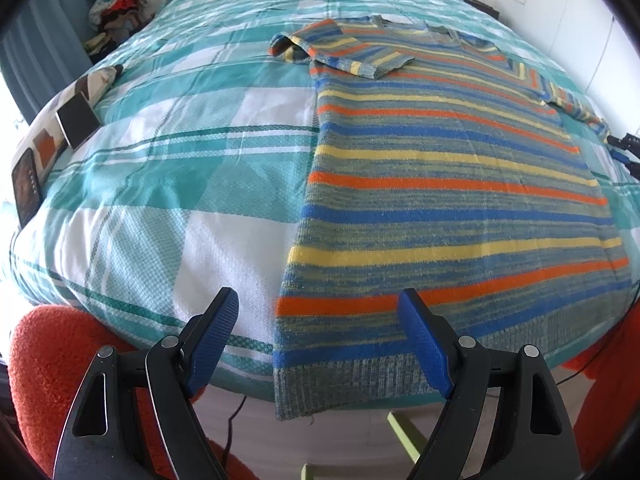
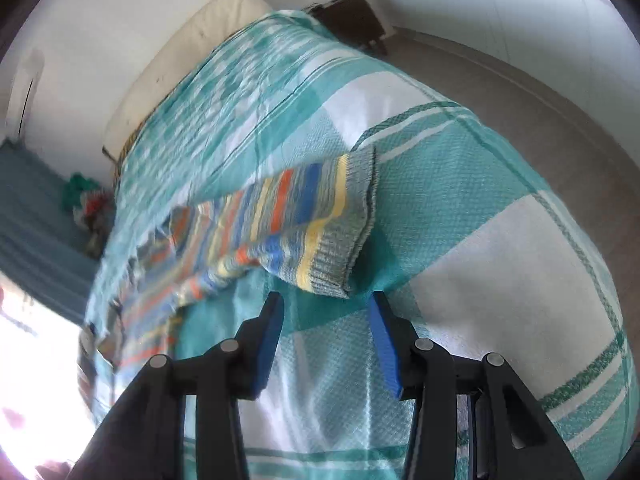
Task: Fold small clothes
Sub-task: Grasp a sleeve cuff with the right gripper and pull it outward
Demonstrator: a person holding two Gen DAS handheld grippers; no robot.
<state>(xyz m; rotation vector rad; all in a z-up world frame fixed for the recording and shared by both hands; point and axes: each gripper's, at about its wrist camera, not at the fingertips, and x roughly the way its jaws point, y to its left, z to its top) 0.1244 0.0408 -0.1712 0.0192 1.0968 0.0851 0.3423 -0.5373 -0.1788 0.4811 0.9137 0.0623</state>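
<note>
A striped knit sweater (image 1: 440, 184) in blue, orange, yellow and grey lies flat on the bed, its hem hanging over the near edge. Its left sleeve (image 1: 344, 50) is folded across the chest. My left gripper (image 1: 320, 308) is open and empty, just above the hem's left corner. In the right wrist view the sweater's other sleeve (image 2: 304, 224) lies stretched out on the bedspread, its grey cuff (image 2: 352, 236) nearest me. My right gripper (image 2: 326, 304) is open and empty, just short of that cuff. The right gripper's tips also show at the right edge of the left wrist view (image 1: 624, 152).
The bed carries a teal and white checked bedspread (image 1: 160, 184). A patterned pillow (image 1: 86, 88) with a phone (image 1: 78, 119) and another device (image 1: 26, 188) lies at the left edge. A pile of clothes (image 1: 118, 4) sits beyond. An orange fuzzy seat (image 1: 60, 360) is below the left gripper.
</note>
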